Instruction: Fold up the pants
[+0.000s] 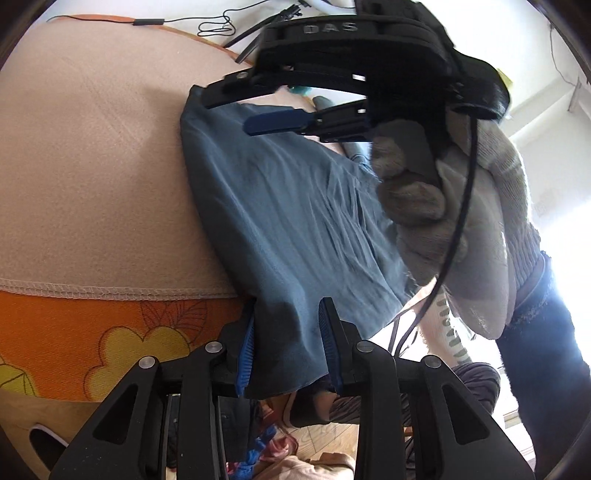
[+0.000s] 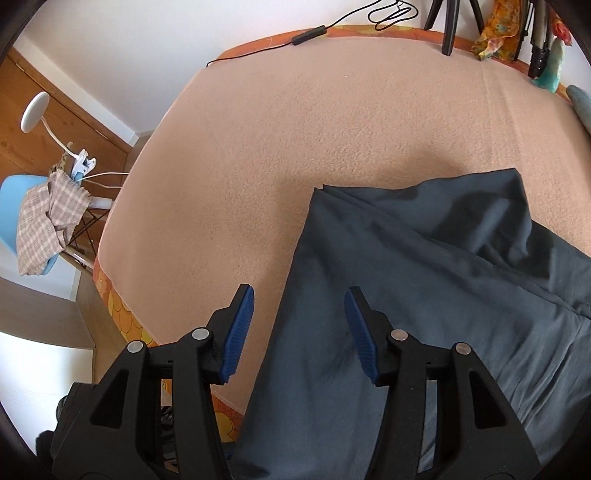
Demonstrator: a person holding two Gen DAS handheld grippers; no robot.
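Observation:
Dark blue-grey pants [image 1: 280,206] lie on a beige blanket [image 1: 92,166], one end hanging over the near edge. My left gripper [image 1: 288,332] has that hanging end between its blue pads, which are not fully closed; the fabric bunches between them. My right gripper [image 1: 258,107], held by a gloved hand [image 1: 461,221], hovers open above the far end of the pants in the left wrist view. In the right wrist view the right gripper [image 2: 299,317] is open above the pants [image 2: 424,295], whose folded far corner lies ahead.
An orange flowered sheet [image 1: 74,332] shows under the blanket's edge. Black cables [image 2: 303,35], a tripod leg [image 2: 448,33] and colourful items [image 2: 502,33] sit along the far edge. A blue chair [image 2: 22,221] with checked cloth and a clip lamp [image 2: 35,110] stand left.

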